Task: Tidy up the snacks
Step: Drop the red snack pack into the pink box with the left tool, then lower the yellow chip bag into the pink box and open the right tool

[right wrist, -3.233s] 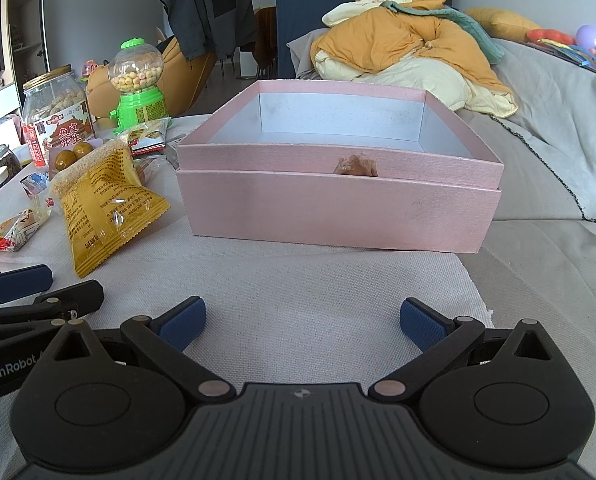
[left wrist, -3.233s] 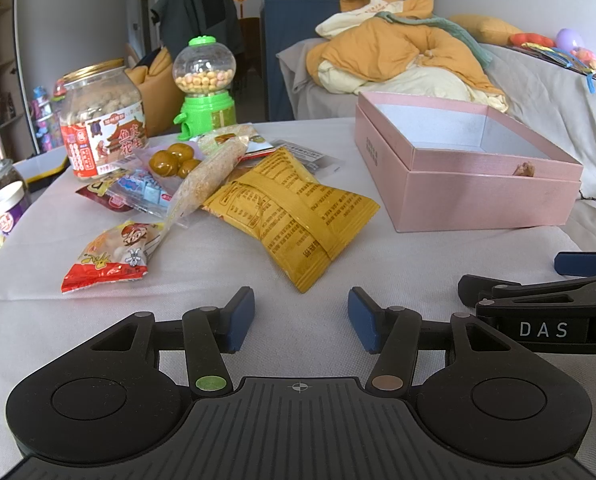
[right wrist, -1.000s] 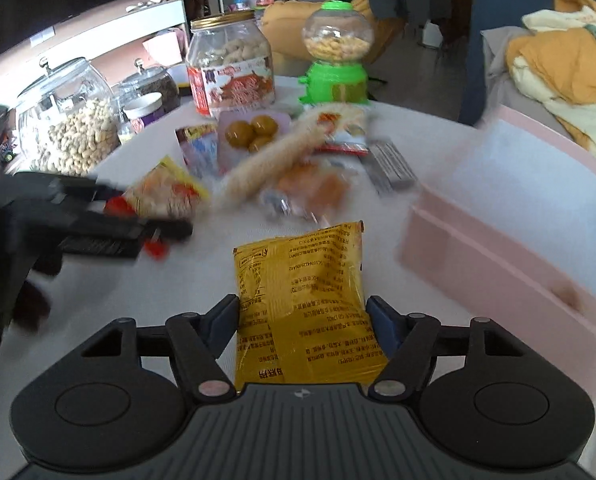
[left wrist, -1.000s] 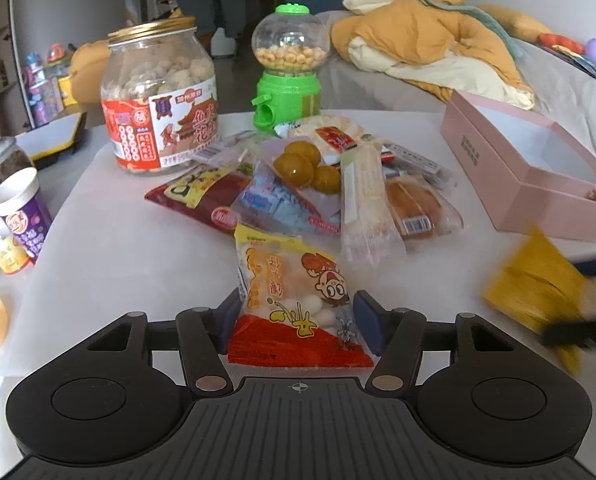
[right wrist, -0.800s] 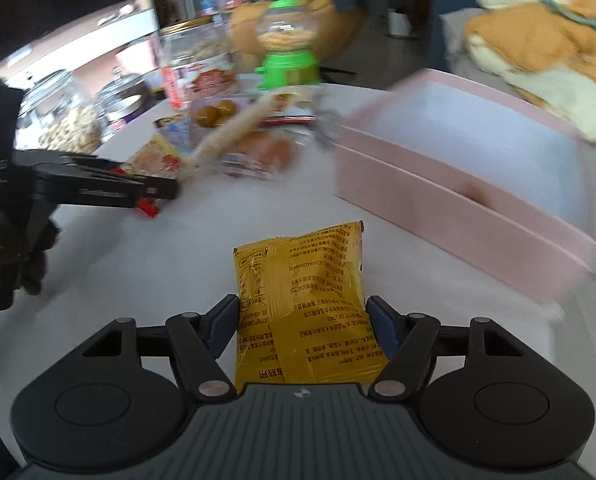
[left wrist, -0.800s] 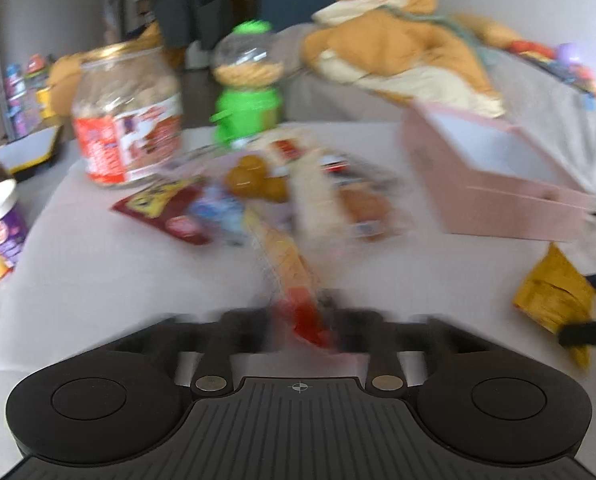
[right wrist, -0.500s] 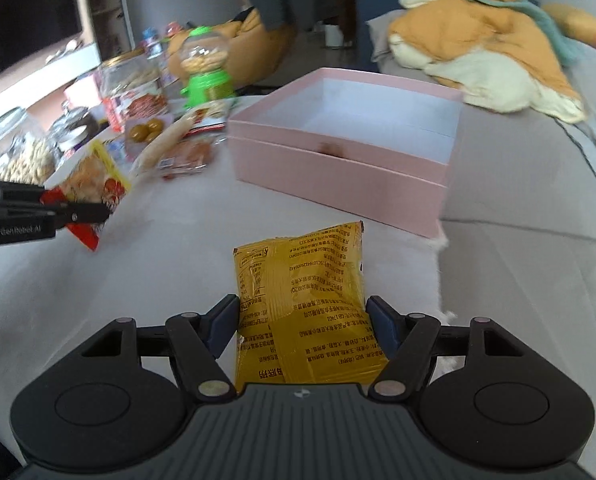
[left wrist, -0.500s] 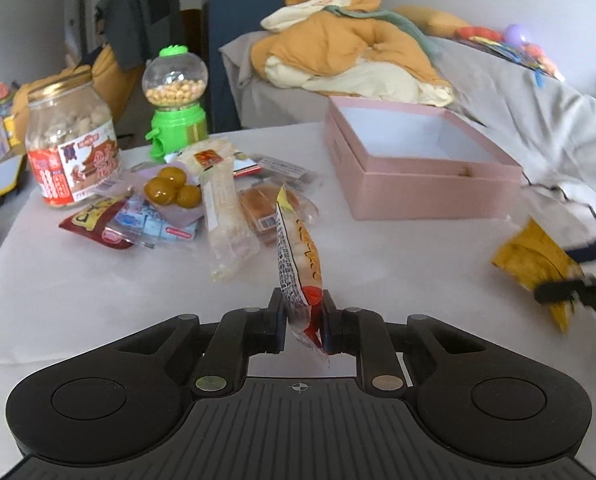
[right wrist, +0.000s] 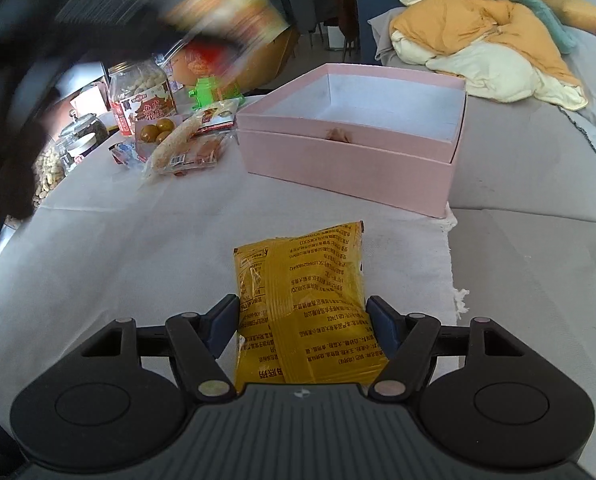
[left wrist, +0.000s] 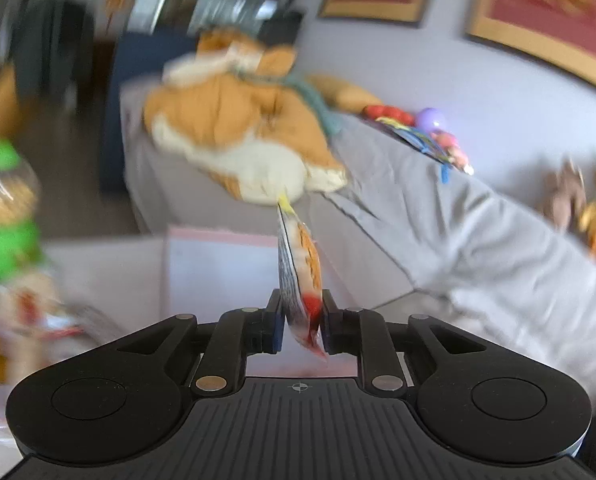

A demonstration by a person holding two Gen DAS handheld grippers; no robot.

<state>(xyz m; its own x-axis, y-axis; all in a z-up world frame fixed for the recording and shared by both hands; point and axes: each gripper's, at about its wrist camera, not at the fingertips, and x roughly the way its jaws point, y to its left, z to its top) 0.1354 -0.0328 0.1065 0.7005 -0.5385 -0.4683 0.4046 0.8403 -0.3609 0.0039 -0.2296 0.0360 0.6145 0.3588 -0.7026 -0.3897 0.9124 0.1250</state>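
My left gripper (left wrist: 300,326) is shut on a red and orange snack packet (left wrist: 301,276), held edge-on and raised above the open pink box (left wrist: 214,256); this view is motion-blurred. The packet also shows blurred and high at the upper left of the right wrist view (right wrist: 226,20). My right gripper (right wrist: 301,326) is shut on a yellow snack bag (right wrist: 303,300), held over the white tablecloth (right wrist: 138,248) in front of the pink box (right wrist: 349,164). The box looks empty inside.
A pile of snack packets (right wrist: 178,144), a peanut jar (right wrist: 142,94) and a green candy dispenser (right wrist: 214,90) stand at the left of the table. Glass jars (right wrist: 58,152) sit at the far left. A grey sofa with orange bedding (right wrist: 481,32) lies behind and right.
My left gripper has lifted the red packet up and swung right toward the pink box. My right gripper has kept hold of the yellow bag and turned slightly left.
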